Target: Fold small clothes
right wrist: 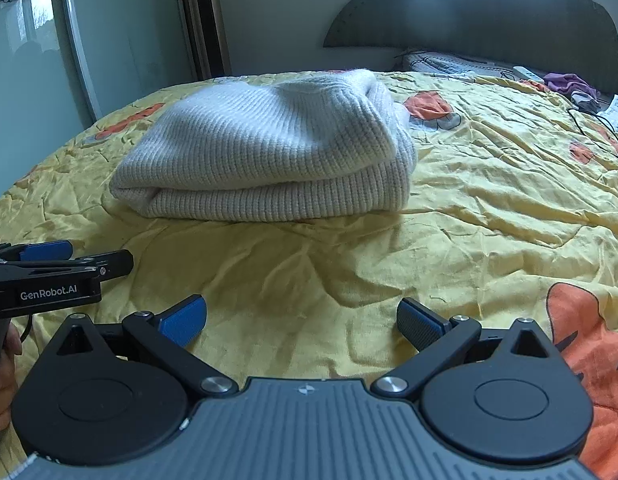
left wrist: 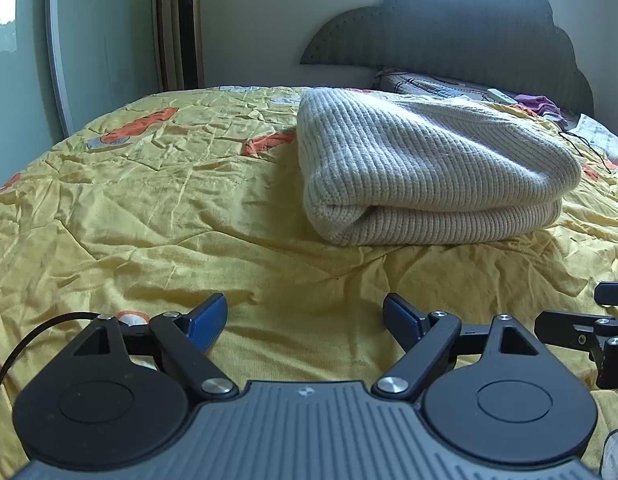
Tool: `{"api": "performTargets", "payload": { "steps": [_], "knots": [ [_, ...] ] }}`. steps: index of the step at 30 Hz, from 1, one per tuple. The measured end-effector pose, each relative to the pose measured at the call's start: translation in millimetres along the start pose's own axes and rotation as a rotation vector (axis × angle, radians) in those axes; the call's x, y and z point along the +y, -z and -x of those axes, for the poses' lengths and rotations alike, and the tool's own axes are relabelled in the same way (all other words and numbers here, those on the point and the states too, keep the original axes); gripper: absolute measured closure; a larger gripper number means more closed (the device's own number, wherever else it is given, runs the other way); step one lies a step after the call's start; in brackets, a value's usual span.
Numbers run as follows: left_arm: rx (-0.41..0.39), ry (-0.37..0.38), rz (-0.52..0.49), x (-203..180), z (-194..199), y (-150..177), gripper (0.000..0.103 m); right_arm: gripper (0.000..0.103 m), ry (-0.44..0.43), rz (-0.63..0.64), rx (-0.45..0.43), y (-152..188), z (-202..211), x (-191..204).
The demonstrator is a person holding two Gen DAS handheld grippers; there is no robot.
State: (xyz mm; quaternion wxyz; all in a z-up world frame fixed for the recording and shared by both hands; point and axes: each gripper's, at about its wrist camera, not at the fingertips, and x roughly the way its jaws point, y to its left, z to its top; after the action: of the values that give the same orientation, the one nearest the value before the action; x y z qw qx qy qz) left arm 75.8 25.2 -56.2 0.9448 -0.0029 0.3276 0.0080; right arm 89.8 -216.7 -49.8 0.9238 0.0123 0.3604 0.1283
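Now | sweater [left wrist: 425,164] folded on bedspread [left wrist: 149,216] | left tool [left wrist: 305,324] released | right tool [right wrist: 303,322] released, empty

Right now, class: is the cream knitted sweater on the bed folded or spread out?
Folded. The sweater lies as a compact stack on the yellow bedspread, with rounded fold edges and two thick layers showing.

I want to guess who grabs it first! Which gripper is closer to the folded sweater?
Too close to call. The left gripper and right gripper sit side by side, both short of the cream knit sweater, jaws open.
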Motion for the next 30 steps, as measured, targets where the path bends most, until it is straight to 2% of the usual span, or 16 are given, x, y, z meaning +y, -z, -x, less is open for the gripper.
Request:
{"api": "performTargets", "payload": {
  "steps": [2, 6, 8, 9, 23, 27, 30],
  "knots": [
    [0.001, 0.004, -0.002, -0.3, -0.3, 0.7, 0.012, 0.0, 0.002, -0.003, -0.003, 1.0, -0.8, -0.9],
    [0.007, 0.005, -0.01, -1.5, -1.6, 1.4, 0.011, 0.0, 0.004, -0.014, -0.006, 2.5, -2.6, -3.5],
    [0.015, 0.011, -0.012, -1.7, -2.7, 1.6, 0.003, 0.0, 0.006, -0.016, -0.008, 3.5, -3.8, -4.1],
    [0.018, 0.014, -0.012, -1.7, -3.3, 1.5, 0.003, 0.0, 0.008, -0.017, -0.011, 4.0, -4.2, -4.3],
    [0.029, 0.002, -0.02, -2.9, -6.7, 2.6, 0.0, 0.001, 0.039, 0.001, -0.046, 7.6, -6.0, -0.7],
    [0.024, -0.003, -0.012, -2.0, -5.5, 3.4, 0.0, 0.0, 0.066, 0.008, -0.095, 7.6, 0.2, -1.1],
    [0.023, -0.013, -0.011, -2.2, -5.2, 3.3, 0.0, 0.0, 0.083, 0.023, -0.081, 7.5, -2.2, -1.1]
  ]
}}
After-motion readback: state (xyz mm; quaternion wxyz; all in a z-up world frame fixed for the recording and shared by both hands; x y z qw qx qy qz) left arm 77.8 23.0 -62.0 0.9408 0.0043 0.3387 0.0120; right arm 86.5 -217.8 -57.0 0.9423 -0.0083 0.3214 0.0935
